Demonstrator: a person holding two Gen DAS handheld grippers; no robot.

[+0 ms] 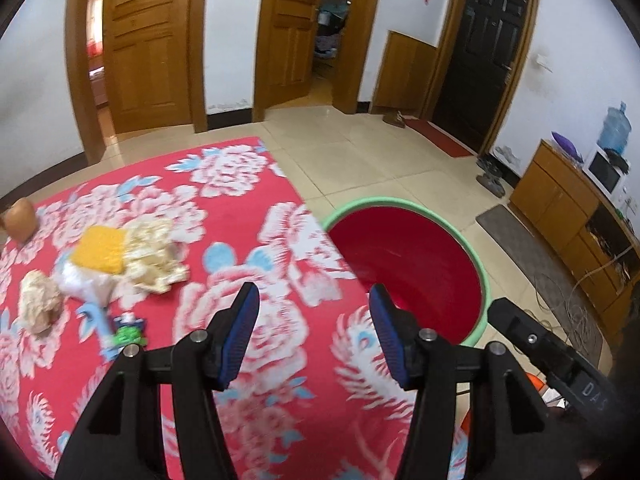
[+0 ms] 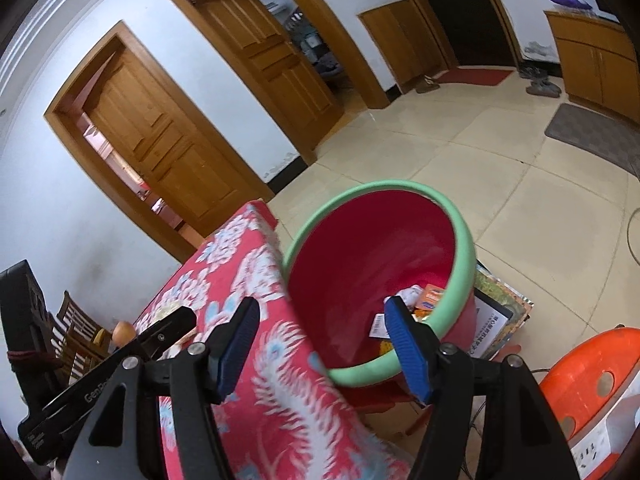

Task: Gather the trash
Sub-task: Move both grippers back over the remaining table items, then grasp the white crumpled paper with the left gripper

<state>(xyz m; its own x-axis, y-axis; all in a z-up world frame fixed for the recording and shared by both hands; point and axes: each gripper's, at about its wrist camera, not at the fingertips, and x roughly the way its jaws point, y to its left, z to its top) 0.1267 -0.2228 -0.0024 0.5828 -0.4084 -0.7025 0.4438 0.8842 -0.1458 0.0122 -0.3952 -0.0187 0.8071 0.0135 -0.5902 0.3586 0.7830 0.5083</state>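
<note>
I am holding both tongs parted and empty: the trash pile (image 1: 120,264) is lying ahead-left of my left gripper (image 1: 314,336), farther from my right gripper (image 2: 320,344).

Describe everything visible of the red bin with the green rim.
The red bin is a round, plastic-looking tub, red inside and out, with a thick pale green rim. It stands upright on the tiled floor, close against the edge of the table draped in a red floral cloth. Its mouth is open with no lid. At the bottom lie a few scraps: orange packaging, white paper. Neither gripper touches it.
</note>
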